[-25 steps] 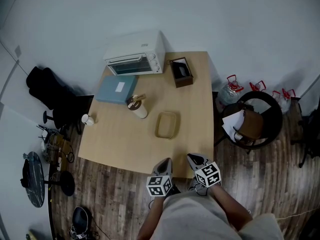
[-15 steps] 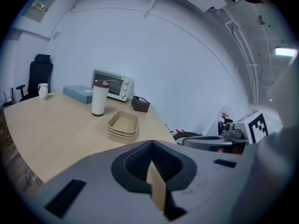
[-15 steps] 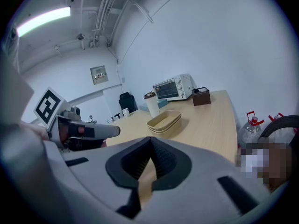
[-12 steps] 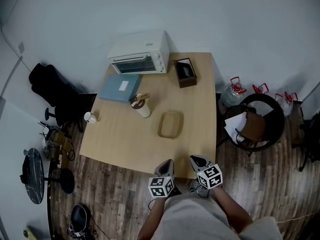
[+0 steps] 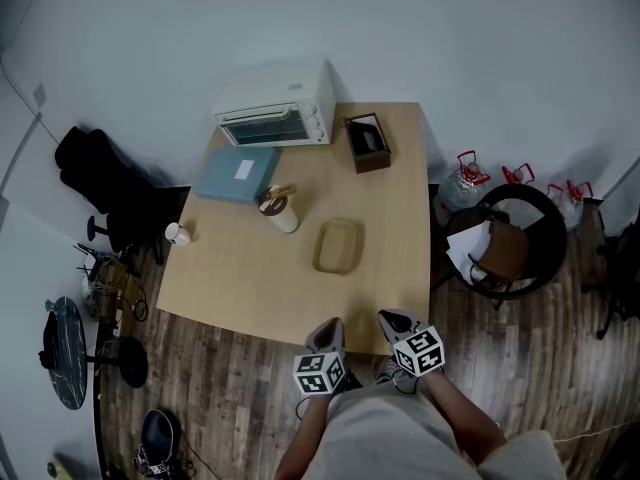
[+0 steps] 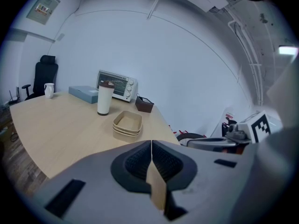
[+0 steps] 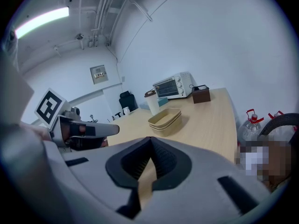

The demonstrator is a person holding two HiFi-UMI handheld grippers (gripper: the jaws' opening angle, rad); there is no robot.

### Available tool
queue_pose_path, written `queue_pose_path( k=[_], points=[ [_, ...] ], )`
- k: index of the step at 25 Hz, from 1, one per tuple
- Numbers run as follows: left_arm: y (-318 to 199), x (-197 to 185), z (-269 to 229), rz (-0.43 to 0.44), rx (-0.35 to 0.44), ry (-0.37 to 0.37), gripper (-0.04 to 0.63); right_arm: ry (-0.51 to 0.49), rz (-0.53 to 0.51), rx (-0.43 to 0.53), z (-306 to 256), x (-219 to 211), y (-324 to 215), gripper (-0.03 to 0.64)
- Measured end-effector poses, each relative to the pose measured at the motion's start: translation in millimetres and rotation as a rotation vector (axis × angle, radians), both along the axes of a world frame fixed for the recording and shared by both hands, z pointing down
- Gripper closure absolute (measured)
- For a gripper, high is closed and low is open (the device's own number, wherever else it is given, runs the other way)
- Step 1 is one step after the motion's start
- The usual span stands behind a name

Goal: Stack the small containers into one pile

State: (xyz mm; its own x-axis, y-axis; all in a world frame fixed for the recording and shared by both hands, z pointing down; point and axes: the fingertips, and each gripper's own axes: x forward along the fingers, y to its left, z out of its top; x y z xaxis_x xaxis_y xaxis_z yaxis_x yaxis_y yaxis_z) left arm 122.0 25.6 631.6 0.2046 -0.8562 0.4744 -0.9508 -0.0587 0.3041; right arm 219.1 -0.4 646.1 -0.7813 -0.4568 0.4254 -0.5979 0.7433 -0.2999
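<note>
Left jaws: your left gripper [image 6: 151, 143] is closed pad to pad, with nothing between.
Right jaws: your right gripper [image 7: 149, 139] is also pressed together and empty.
Containers vs jaws: the tan containers [image 5: 336, 247] sit nested mid-table, well ahead of both grippers and touching neither. You hold both tips at the near edge of the table [image 5: 240, 288].
Container count: one pile. At least two rims show; exact number not readable.
Beyond the pile: one tumbler [image 5: 279, 212], one blue box [image 5: 236, 177], one toaster oven [image 5: 275, 108], one brown box [image 5: 365, 144].
Left edge: one white mug [image 5: 175, 235].
</note>
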Motion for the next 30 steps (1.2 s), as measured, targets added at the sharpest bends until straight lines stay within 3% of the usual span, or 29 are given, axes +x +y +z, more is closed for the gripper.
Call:
queue_pose_path(
  k=[30],
  points=[
    [-3.1,9.7,-3.6,0.038,0.033,-0.012,0.591,-0.003,-0.007,0.010,-0.3,3.3,-1.2,0.614]
  ],
)
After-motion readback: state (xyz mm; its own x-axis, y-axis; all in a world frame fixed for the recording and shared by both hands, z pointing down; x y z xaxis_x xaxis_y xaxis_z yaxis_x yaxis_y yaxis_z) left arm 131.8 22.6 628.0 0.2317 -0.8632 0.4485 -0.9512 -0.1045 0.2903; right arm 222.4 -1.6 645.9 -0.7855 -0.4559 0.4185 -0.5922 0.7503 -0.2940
